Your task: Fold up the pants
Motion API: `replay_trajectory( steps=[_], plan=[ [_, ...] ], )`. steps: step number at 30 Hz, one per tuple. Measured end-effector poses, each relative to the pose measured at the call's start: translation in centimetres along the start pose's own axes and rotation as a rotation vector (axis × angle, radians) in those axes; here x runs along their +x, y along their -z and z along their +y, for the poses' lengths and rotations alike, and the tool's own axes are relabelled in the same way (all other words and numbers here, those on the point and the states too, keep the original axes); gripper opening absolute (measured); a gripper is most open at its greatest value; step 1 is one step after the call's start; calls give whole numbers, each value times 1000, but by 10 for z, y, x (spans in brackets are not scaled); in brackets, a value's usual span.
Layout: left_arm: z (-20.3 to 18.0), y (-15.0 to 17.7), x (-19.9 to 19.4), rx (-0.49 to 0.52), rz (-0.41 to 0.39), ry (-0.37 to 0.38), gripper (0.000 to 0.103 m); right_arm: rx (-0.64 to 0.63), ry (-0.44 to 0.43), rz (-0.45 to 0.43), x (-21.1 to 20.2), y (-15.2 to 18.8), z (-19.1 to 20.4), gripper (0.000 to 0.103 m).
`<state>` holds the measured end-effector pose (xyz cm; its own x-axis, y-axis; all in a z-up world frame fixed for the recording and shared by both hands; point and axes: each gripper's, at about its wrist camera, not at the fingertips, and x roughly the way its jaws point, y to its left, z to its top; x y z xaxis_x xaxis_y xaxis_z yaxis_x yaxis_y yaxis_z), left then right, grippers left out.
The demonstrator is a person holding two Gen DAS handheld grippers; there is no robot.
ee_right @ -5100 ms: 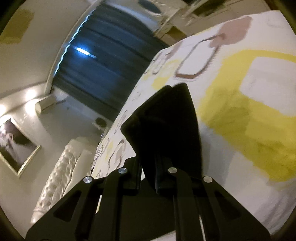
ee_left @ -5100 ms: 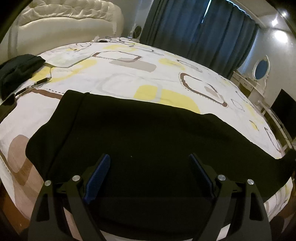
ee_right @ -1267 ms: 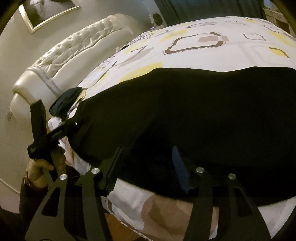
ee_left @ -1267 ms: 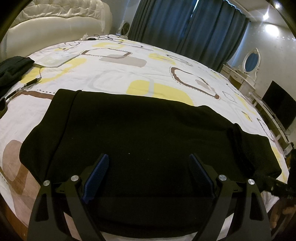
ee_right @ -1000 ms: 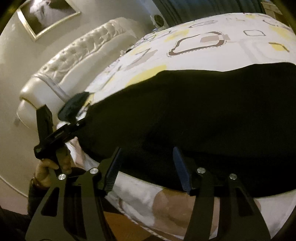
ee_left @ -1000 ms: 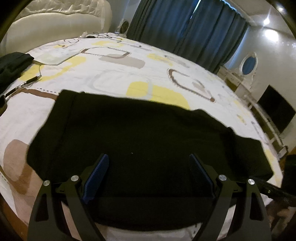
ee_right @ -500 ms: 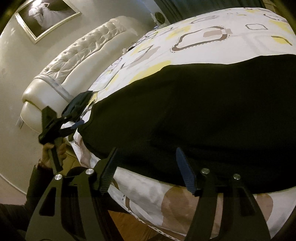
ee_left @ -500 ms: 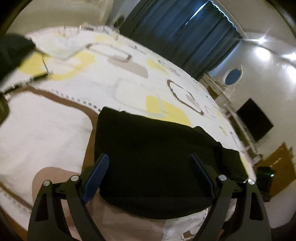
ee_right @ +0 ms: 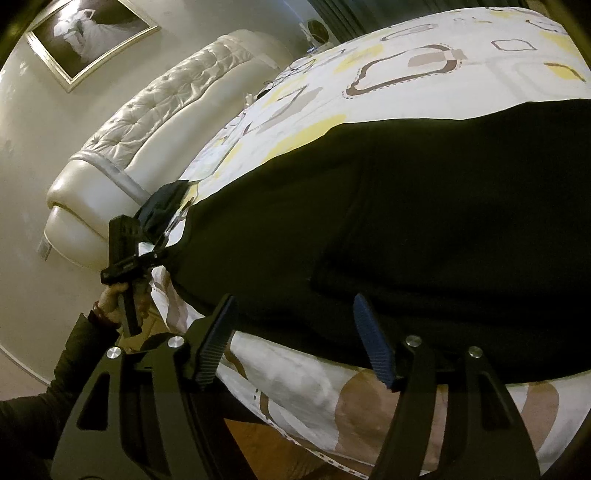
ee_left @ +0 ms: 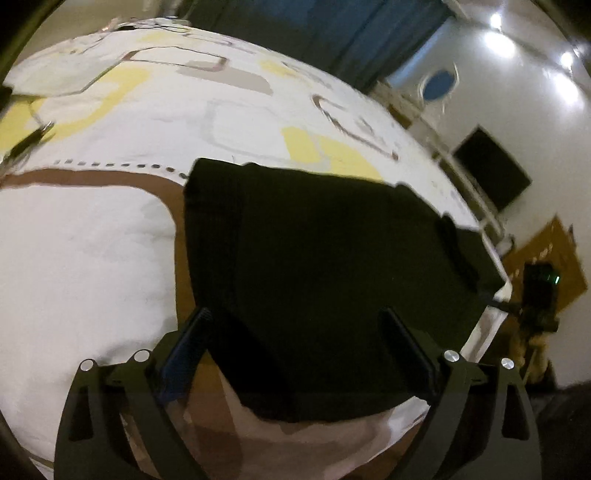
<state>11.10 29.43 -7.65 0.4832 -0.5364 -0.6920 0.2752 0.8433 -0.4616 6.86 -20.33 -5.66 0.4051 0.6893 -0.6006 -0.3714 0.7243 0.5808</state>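
Left gripper (ee_left: 295,332): jaws wide, just opening further, nothing clamped, poised over the near left end of the black pants (ee_left: 325,258); right gripper (ee_right: 291,328): jaws moderately apart, just widening, empty, above the near edge of the pants (ee_right: 424,229); pants lie flat, folded, along the near side of the patterned bedspread (ee_left: 92,240); tufted headboard (ee_right: 147,122) at far left; dark curtains (ee_left: 332,29) beyond.

Black pants (ee_left: 325,266) lay folded flat on the patterned bedspread (ee_left: 92,236). Left gripper (ee_left: 295,328) hovered over their near edge, jaws just widened, nothing gripped.
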Motion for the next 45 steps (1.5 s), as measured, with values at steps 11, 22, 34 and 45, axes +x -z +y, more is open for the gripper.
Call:
replay_trajectory(
  steps=[11,22,34,45],
  plan=[
    [7,-20,12,-86,52,206,92,13,-11,1,0,1,-2,68],
    [34,-13,12,-229,12,225,21,36,-33,2,-1,2,-3,69],
    [-38,-54,-15,-144,-93,301,15,63,-37,-54,-23,-5,-17,69],
    [-180,-93,13,80,-51,390,15,106,-25,-147,-63,-8,-41,69]
  ],
)
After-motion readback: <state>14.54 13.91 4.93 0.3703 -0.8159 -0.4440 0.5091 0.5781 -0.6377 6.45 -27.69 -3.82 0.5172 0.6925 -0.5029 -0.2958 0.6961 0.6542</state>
